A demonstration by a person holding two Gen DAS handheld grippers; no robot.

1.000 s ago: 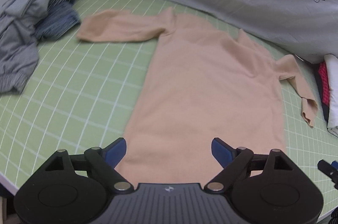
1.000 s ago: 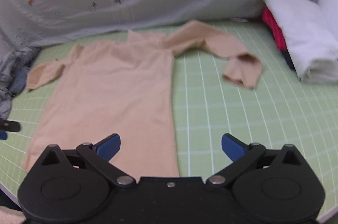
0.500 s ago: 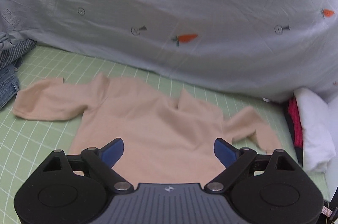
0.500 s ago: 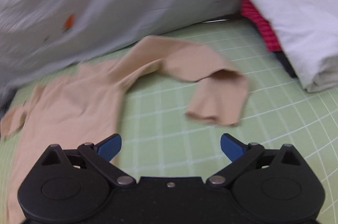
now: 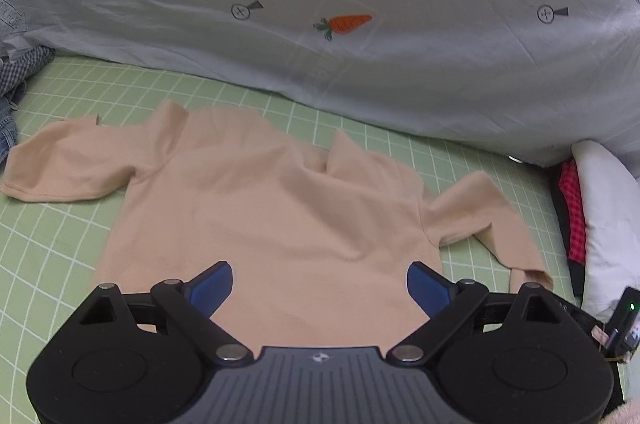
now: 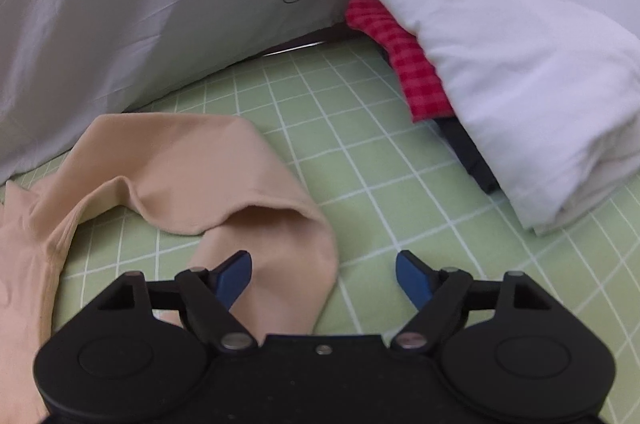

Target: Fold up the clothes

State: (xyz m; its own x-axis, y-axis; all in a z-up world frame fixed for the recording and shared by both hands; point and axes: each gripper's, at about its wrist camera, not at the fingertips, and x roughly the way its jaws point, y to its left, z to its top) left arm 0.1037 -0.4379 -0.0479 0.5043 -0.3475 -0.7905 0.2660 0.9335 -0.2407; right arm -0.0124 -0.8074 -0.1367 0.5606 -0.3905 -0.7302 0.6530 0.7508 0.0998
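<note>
Shirt (image 5: 276, 220): beige, long-sleeved, laid flat on the green gridded table (image 5: 60, 244), filling the centre of the left wrist view. Collar toward the top of the frame. One sleeve (image 5: 68, 164) lies stretched toward the left edge. The other sleeve (image 6: 224, 184) is bent back on itself in the lower left of the right wrist view, cuff end nearest the camera.

Left claw (image 5: 319, 280): bottom centre of its view, above the lower body of the shirt. Blue fingertips (image 5: 212, 282) stand wide apart, nothing gripped.

Right claw (image 6: 323, 276): bottom centre of its view, jaws closing but not yet pressing on anything. The folded sleeve end lies under the left fingertip (image 6: 234, 274) and partly between the two; the right one is over bare table.

Sheet (image 5: 360, 4): pale grey with carrot prints, draped across the top of both views behind the table.

Folded stack (image 6: 520, 64): upper right of the right wrist view; a white item on top, red checked cloth (image 6: 404, 64) and a dark piece beneath.

Loose clothes (image 5: 16, 84): checked and denim, at the left edge of the left wrist view.
</note>
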